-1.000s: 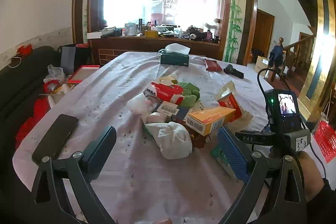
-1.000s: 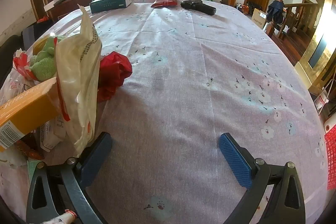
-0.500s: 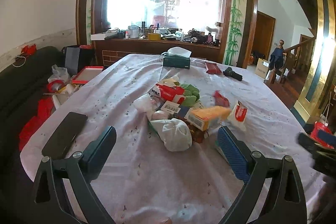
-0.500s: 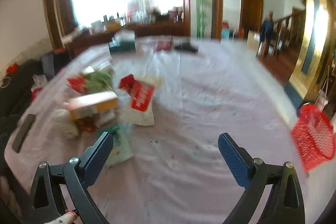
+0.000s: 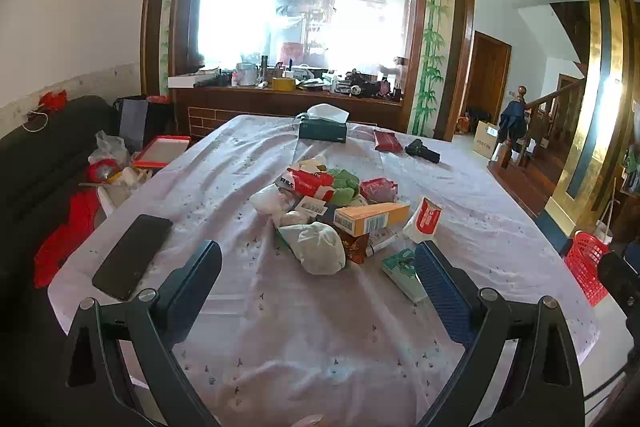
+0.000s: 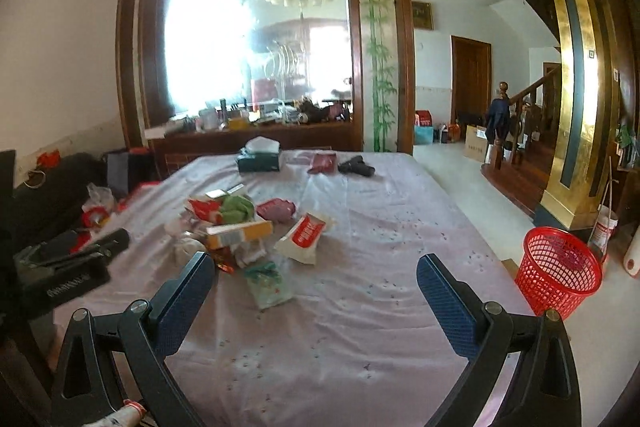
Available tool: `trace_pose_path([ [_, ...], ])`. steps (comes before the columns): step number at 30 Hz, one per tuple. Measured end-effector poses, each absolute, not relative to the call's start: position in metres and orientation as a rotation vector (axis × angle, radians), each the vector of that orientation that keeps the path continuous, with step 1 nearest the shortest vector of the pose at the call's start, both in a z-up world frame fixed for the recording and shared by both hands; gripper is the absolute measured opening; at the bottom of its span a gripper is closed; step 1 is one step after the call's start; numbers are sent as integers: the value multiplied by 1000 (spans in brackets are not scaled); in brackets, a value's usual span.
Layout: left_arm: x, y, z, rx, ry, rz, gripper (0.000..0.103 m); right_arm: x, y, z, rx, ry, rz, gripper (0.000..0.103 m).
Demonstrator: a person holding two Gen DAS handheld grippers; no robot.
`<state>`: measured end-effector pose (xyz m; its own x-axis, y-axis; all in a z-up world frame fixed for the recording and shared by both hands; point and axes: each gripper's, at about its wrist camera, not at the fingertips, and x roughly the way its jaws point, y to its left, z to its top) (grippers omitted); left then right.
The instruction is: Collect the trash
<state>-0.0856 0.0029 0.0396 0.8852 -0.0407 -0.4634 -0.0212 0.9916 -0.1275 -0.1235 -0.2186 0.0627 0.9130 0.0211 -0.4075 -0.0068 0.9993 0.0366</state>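
Here, both the left claw (image 5: pixel 318 281) and right claw (image 6: pixel 312 291) are hanging spread apart, empty, above the table (image 6: pixel 360 327) near the trash pile (image 5: pixel 332 211).

Left gripper (image 5: pixel 318 285): jaws spread wide, nothing between them, held level and pointing forward; right gripper (image 6: pixel 312 293): jaws likewise wide apart and empty, held level beside the left; left gripper's body shows at the left edge of the right wrist view.
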Motion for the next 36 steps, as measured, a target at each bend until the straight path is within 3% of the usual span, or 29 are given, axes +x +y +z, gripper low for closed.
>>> trace_pose_path([
  [36,-106,-16,49,-61,475,-57,96,-159,-223,64,80,339,19,103],
])
